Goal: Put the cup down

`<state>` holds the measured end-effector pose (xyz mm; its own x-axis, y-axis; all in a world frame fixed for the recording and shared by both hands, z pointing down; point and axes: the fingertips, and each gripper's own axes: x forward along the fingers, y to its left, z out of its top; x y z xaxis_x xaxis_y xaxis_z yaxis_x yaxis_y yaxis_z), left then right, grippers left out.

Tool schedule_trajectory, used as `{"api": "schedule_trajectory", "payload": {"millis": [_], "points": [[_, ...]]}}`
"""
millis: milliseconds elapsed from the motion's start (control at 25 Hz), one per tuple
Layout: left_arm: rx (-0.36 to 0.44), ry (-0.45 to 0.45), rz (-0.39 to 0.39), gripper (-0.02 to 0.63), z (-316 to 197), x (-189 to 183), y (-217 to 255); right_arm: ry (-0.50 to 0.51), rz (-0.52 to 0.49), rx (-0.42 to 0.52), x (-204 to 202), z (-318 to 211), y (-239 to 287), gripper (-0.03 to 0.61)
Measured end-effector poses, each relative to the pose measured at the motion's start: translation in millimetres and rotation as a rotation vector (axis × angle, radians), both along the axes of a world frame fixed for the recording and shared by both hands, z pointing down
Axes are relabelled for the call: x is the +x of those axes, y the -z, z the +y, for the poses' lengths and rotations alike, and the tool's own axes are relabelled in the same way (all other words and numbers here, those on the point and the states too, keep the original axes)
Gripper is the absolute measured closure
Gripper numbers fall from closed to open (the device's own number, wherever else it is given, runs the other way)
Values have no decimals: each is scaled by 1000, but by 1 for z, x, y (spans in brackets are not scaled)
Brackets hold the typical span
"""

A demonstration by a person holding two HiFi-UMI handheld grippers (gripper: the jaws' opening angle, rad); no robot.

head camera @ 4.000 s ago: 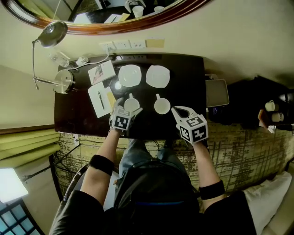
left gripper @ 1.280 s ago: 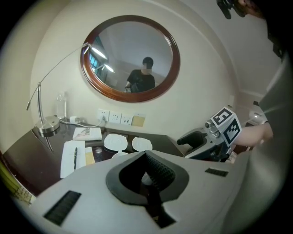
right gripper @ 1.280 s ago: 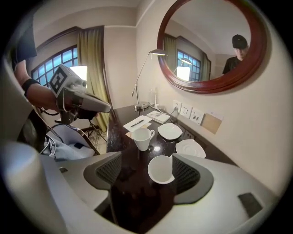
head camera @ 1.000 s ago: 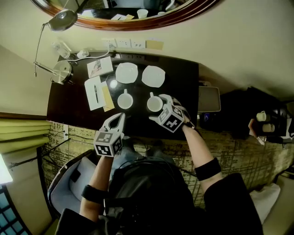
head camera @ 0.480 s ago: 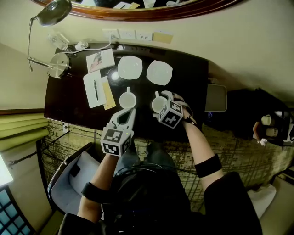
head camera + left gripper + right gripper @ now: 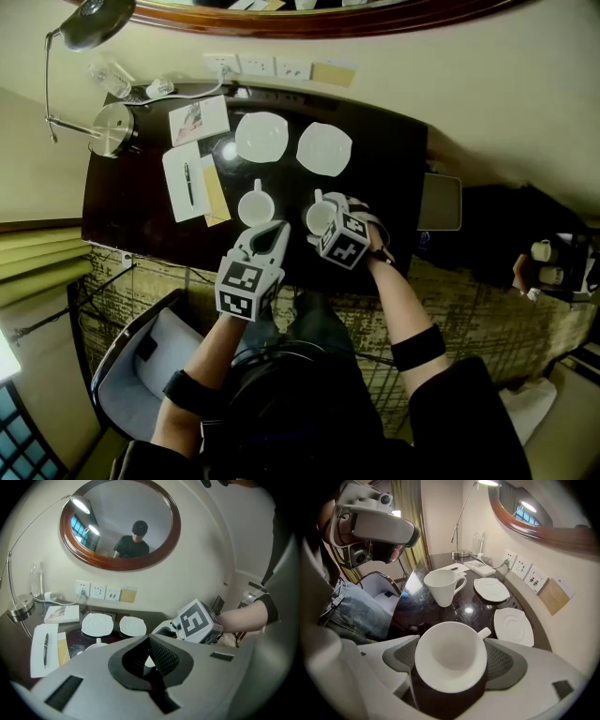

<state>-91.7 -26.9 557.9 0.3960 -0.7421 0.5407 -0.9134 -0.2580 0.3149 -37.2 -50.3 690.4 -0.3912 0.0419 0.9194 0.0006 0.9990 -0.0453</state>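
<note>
Right gripper [image 6: 451, 641] fingers just now closing onto the cup [image 6: 447, 663], left gripper [image 6: 152, 653] fingers clenched empty; the tapered wall is risking a slip, tipping it on the desk [image 6: 483, 609].

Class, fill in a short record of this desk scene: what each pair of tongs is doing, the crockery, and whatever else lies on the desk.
Right tongs: jaws have just been closing; right cup between them, rim against both pads
Left tongs: shut, empty
Left cup: upright, not held
Left saucer, right saucer: empty, behind the cups
Also on desk: lamp, paper with pen
</note>
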Motion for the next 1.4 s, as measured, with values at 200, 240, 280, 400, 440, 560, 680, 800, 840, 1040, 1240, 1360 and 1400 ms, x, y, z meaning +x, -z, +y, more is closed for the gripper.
{"api": "schedule_trajectory", "payload": {"millis": [200, 240, 280, 400, 440, 560, 680, 800, 840, 1040, 1240, 1360, 1400], "points": [[-9, -25, 27, 608, -2, 10, -1, 8, -1, 10, -4, -4, 6, 140], [-10, -28, 32, 608, -4, 12, -1, -2, -13, 18, -8, -11, 14, 140], [-10, -31, 34, 608, -5, 15, -1, -14, -30, 29, -13, -20, 24, 140], [-8, -41, 34, 608, -10, 20, -1, -62, -54, -7, -15, -34, 31, 140], [-6, -43, 34, 608, -13, 21, -1, -78, -58, -21, -14, -40, 30, 140], [7, -45, 35, 607, -27, 24, 0, -115, -79, 16, -21, -77, 47, 140], [18, -47, 25, 607, -43, 26, 0, -149, -97, 52, -29, -116, 58, 140], [16, -42, 23, 607, -58, 27, -2, -187, -114, 54, -37, -147, 59, 140], [17, -42, 24, 607, -62, 28, -2, -196, -117, 52, -39, -154, 57, 140], [33, -42, 42, 607, -80, 34, 0, -225, -108, 50, -46, -179, 44, 140], [33, -41, 59, 607, -90, 37, -4, -238, -75, 57, -44, -194, 24, 140], [28, -40, 61, 607, -91, 37, -7, -247, -81, 51, -45, -198, 20, 140], [26, -40, 61, 607, -92, 37, -8, -250, -86, 49, -46, -199, 19, 140]]}}
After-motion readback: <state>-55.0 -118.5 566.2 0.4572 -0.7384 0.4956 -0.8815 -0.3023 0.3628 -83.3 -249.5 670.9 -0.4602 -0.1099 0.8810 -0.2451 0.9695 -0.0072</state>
